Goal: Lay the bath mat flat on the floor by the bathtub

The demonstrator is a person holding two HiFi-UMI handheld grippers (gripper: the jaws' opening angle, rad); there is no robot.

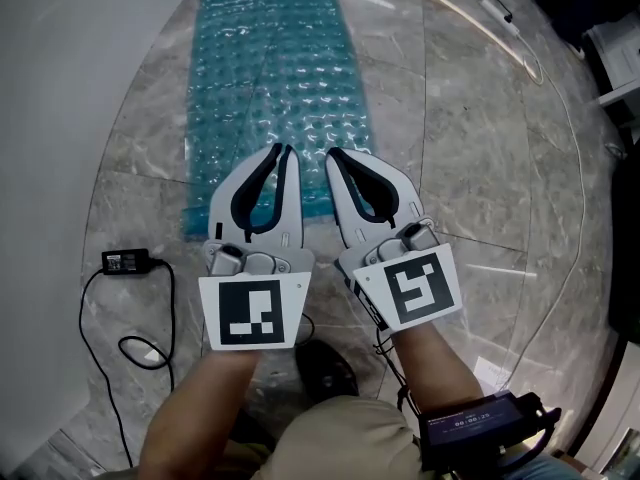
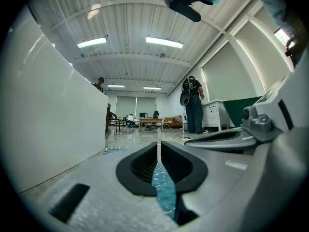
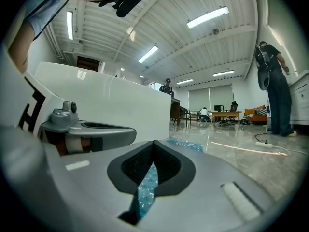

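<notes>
Grey marble floor (image 1: 480,198) runs beside a white tub (image 1: 70,88) wall on the left. The mat (image 1: 270,78), teal and bubbled, lies stretched out flat along the tub, its far end toward the top of the head view and its near end under the two grippers.

Left gripper (image 1: 284,150): jaws closed, tips meeting, nothing seen pinched. Its own view shows only teal mat through the gap behind the pads. Right gripper (image 1: 332,154): jaws likewise closed and, as far as the views show, empty. Both hang side by side over the mat's near end.

Handling, by judgement: the mat looks light, thin and limp, likely soft plastic or rubber. It should drape and fold if lifted at one point, and it may slide on polished stone. Best hold is a pinch at the two near corners or the near edge, one gripper each, to keep it spread.

Writing: each gripper cube bears a black-and-white square marker, no words. An adapter (image 1: 126,261) with cable lies near the tub, its label too small to read. A strapped unit (image 1: 470,423) on the right forearm shows a display, illegible.
</notes>
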